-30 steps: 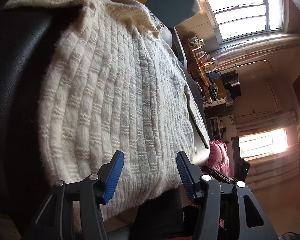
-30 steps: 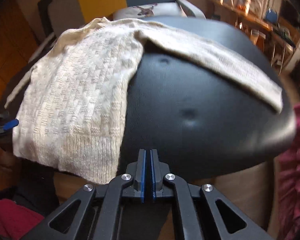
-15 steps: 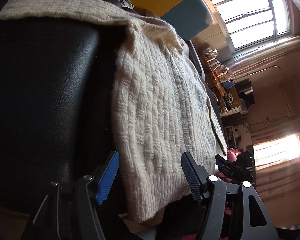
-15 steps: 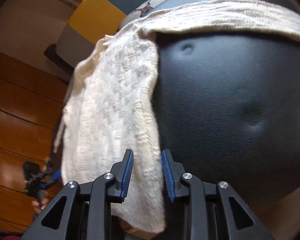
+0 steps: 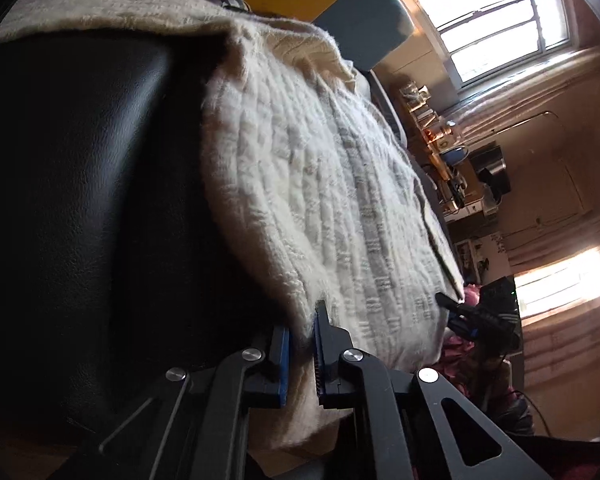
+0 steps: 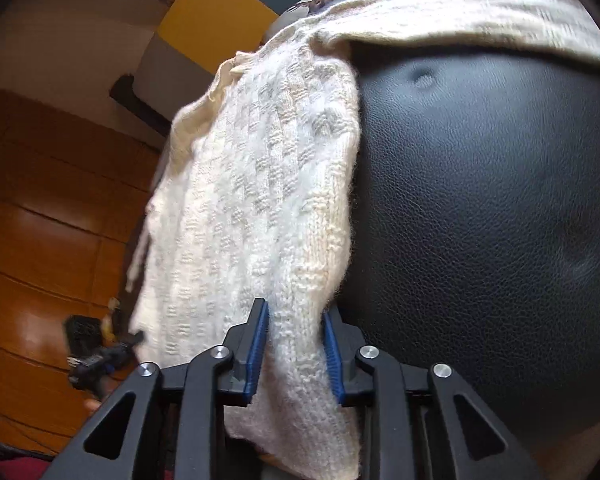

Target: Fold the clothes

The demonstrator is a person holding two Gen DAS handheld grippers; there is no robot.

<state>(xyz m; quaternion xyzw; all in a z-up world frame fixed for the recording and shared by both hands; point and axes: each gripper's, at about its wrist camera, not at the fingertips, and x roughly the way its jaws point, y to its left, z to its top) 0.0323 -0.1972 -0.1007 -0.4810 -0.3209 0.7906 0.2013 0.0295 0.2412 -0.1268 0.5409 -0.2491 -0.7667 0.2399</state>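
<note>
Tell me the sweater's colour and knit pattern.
Cream sweater with a textured basket-weave check knit; clearest in the right wrist view.

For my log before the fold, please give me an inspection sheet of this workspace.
Surface: black padded seat, mostly bare.
Job's things: cream sweater draped over seat, hem hanging off the edge, one sleeve across the top.
Clutter: red cloth beyond the seat.
Grippers: left gripper shut on the hem; right gripper open around the hem.
Cables: nothing seen.
Surroundings: windows, shelf, yellow panel.
</note>
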